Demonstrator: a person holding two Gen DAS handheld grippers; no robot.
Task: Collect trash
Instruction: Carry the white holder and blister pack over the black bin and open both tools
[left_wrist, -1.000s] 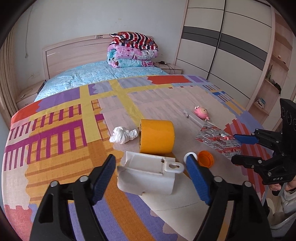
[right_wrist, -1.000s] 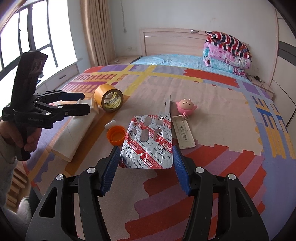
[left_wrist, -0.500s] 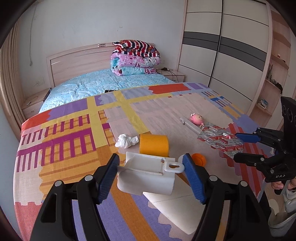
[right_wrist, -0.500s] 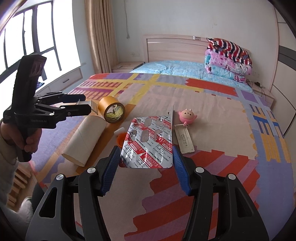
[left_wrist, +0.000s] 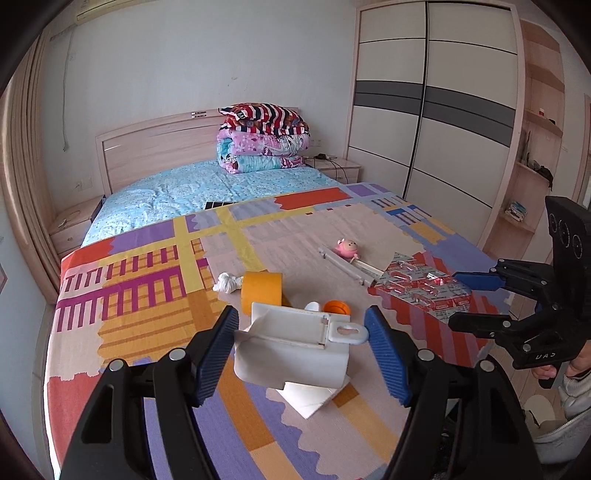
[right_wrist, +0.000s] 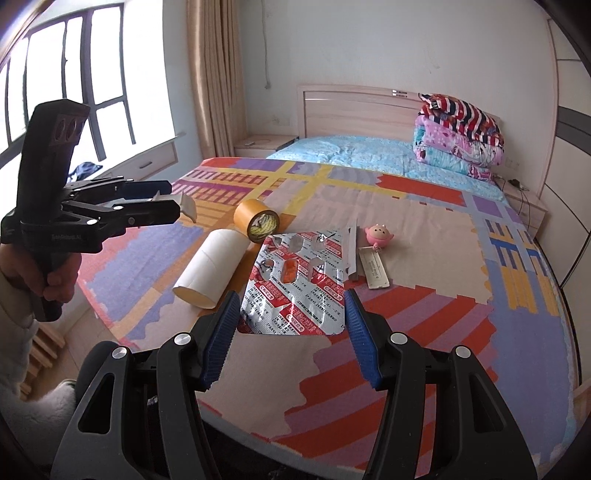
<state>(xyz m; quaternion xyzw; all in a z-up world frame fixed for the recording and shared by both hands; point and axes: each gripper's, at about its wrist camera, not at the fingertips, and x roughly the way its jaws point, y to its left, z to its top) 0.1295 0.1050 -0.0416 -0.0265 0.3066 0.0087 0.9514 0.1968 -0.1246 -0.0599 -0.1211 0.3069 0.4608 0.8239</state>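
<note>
My left gripper (left_wrist: 300, 321) is shut on a white plastic holder (left_wrist: 295, 354) with a hang tab, lifted above the near end of the bed. From the right wrist view the left gripper (right_wrist: 173, 201) shows at left with that holder (right_wrist: 186, 206) sticking out of it. The right gripper (right_wrist: 291, 301) is shut on a silver and red blister pack (right_wrist: 295, 295), also held clear of the cover. On the patterned bedcover (left_wrist: 147, 295) lie a yellow tape roll (left_wrist: 260, 291), a crumpled tissue (left_wrist: 227, 282), an orange cap (left_wrist: 336, 307) and a cardboard tube (right_wrist: 210, 269).
A pink pig toy (right_wrist: 376, 234) and a white strip (right_wrist: 376, 271) lie further up the bed. Folded quilts (left_wrist: 258, 140) are stacked by the headboard. A wardrobe (left_wrist: 443, 110) stands on the right, a window (right_wrist: 74, 74) on the left. A person's hand (right_wrist: 55, 280) grips the left handle.
Both grippers have risen and drawn back from the bed, each carrying its item. The things on the cover look smaller and farther off, and the cardboard tube shows in full.
</note>
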